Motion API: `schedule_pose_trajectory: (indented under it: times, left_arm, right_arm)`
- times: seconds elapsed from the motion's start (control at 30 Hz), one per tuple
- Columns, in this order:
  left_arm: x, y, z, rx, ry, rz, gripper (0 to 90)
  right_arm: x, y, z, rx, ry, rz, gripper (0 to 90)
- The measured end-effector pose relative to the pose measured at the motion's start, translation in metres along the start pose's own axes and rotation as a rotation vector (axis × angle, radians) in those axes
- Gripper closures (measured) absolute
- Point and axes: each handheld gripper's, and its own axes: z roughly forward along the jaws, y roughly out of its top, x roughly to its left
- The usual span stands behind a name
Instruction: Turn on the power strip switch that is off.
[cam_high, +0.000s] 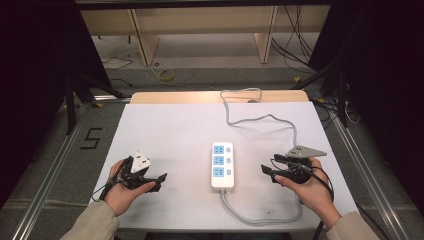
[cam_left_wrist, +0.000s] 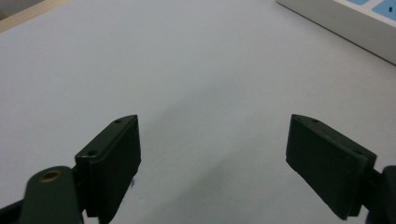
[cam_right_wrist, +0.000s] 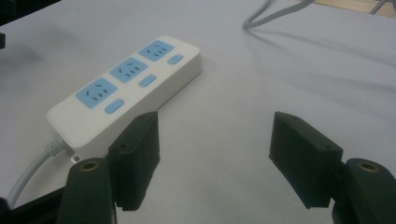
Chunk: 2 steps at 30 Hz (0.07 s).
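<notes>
Power strip (cam_left_wrist: 348, 23) cropped by left gripper view's top-right edge.

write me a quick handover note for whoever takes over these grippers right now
Left gripper: open, empty, low over the table, left of the power strip.
Right gripper: open, empty, right of the strip, jaws pointing toward it.
Strip: flat mid-table, three blue sockets up, nothing plugged in. Its grey cable loops from the near end round the right side and off the far edge.
Done: nothing to see yet; neither gripper touches the strip.
Left: probably closing in on the strip; watch the cable near the right hand.
</notes>
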Motion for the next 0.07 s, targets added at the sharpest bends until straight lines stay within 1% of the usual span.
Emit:
schedule_pose_trajectory:
  times: [0.07]
  left_arm:
    - [0.0003, -0.0002, 0.0009, -0.004, 0.002, -0.009, 17.6]
  right_arm:
    - [-0.0004, -0.0006, -0.0004, 0.001, 0.001, 0.002, 33.6]
